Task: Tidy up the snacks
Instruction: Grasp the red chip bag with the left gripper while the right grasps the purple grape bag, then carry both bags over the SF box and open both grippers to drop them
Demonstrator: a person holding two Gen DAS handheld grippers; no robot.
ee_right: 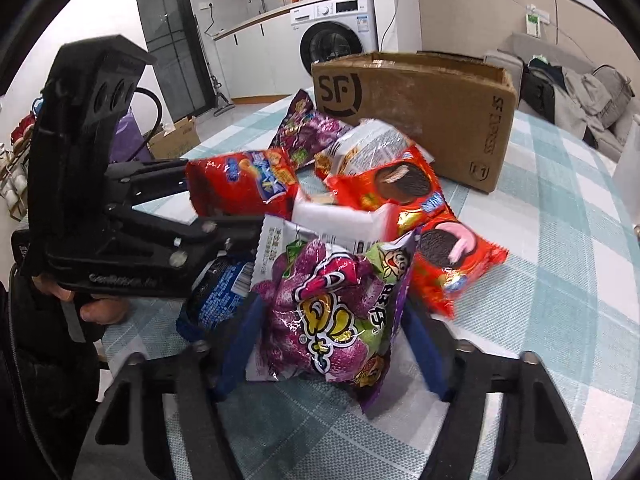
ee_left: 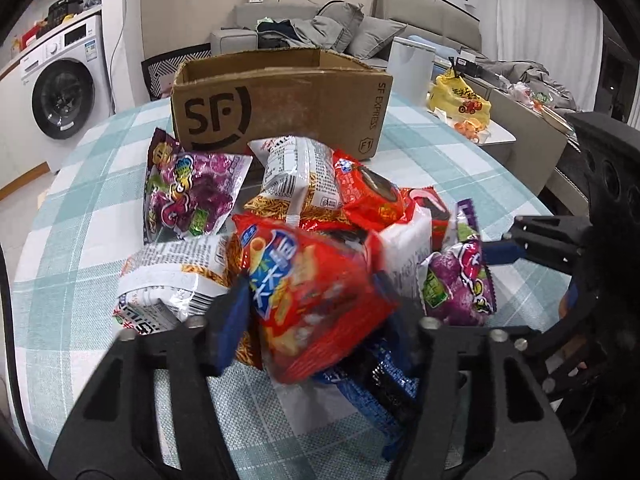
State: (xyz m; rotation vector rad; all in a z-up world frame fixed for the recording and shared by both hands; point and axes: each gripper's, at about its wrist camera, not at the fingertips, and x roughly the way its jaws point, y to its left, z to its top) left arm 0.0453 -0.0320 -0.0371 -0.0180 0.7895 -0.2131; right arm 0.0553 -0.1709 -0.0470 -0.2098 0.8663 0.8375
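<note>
Between our left fingers: the red snack pack (ee_left: pixel 316 304) sits at lower centre of the left wrist view, squeezed from both sides, its blue-and-yellow label face turned toward us.
Left gripper: we read the left gripper (ee_left: pixel 320 312) as clenched on that red pack; the blue pads press into its left and right edges and the wrapper bulges between them.
Red pack's long axis: it runs from lower right to upper left of that frame, roughly along the fingers, so the pads pinch it across its short width.
Between our right fingers: the purple gummy bag (ee_right: pixel 332 312) stands at lower centre of the right wrist view, its long axis running up the frame and leaning slightly left.
Right gripper: the right gripper (ee_right: pixel 336 336) has both blue pads against the bag's sides; we judge it grasping the purple bag, though the crinkled foil hides how firmly.
Which hand is nearer: each pack lies directly ahead of its own fingers; neither needs the other hand.
Pile: the remaining snacks (ee_left: pixel 288 184) lie heaped just beyond both packs, touching them.
Cardboard box (ee_left: pixel 280 100): it stands open-topped behind the pile, in the upper centre of the left view, the likely place for both packs.
Table (ee_left: pixel 80 208): checked cloth under everything.
</note>
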